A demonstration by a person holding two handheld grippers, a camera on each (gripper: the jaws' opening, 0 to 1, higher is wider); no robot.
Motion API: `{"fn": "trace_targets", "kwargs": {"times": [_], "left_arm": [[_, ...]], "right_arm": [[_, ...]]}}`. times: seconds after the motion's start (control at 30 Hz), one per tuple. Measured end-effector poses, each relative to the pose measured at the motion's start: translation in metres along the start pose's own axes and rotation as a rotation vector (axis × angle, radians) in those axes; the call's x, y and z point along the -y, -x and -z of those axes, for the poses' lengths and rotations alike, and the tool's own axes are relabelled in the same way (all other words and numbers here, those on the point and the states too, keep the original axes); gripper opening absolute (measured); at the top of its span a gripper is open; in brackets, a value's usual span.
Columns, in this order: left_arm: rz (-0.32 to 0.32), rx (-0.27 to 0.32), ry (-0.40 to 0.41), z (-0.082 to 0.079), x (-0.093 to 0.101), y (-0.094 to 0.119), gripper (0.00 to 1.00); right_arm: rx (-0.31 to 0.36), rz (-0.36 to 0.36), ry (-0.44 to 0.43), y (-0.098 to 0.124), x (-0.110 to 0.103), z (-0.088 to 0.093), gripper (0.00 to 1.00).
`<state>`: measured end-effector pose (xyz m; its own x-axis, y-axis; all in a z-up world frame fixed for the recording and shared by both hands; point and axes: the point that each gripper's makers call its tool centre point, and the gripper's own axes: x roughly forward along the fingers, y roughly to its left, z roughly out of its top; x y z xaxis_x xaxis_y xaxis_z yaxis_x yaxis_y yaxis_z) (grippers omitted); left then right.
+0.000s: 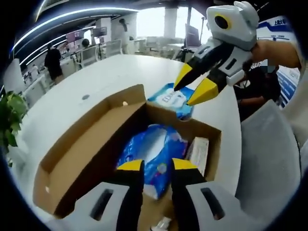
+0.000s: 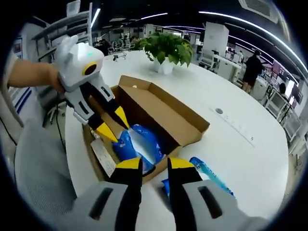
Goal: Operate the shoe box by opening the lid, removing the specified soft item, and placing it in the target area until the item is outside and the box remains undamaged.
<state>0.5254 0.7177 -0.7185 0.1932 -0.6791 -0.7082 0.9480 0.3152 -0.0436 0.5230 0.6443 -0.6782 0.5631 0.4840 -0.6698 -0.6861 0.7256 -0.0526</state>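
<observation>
Left gripper view: open shoe box (image 1: 91,144) with blue soft pack (image 1: 151,151) inside is seen at 6 o'clock. Left gripper (image 1: 157,166) jaws are held apart above it. At 1 o'clock, right gripper (image 1: 193,89) jaws are spread over a blue packet (image 1: 173,98).

Brown shoe box (image 1: 86,144) — blue soft pack (image 1: 151,151)

left gripper (image 1: 157,166) parted, right gripper (image 2: 154,163) parted

left claw (image 1: 157,166): white-grey housing, black jaws showing yellow tips | right claw (image 2: 154,164): same white-grey shell, black jaws, yellow tips | both wearing slotted grey shoulders
</observation>
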Motion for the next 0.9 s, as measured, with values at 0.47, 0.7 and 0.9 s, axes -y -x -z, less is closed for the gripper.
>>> {"fn": "trace_targets", "kwargs": {"times": [0.47, 0.7, 0.9], "left_arm": [[0.047, -0.032, -0.028, 0.004, -0.011, -0.009, 0.1], [0.11, -0.041, -0.058, 0.004, -0.008, -0.013, 0.08], [0.162, -0.087, -0.109, 0.01, -0.002, -0.02, 0.11]], "right_arm": [[-0.049, -0.026, 0.119, -0.04, -0.003, 0.0, 0.13], [-0.097, -0.047, 0.188, -0.057, -0.005, 0.003, 0.13], [-0.133, -0.069, 0.211, -0.069, -0.005, 0.008, 0.12]]}}
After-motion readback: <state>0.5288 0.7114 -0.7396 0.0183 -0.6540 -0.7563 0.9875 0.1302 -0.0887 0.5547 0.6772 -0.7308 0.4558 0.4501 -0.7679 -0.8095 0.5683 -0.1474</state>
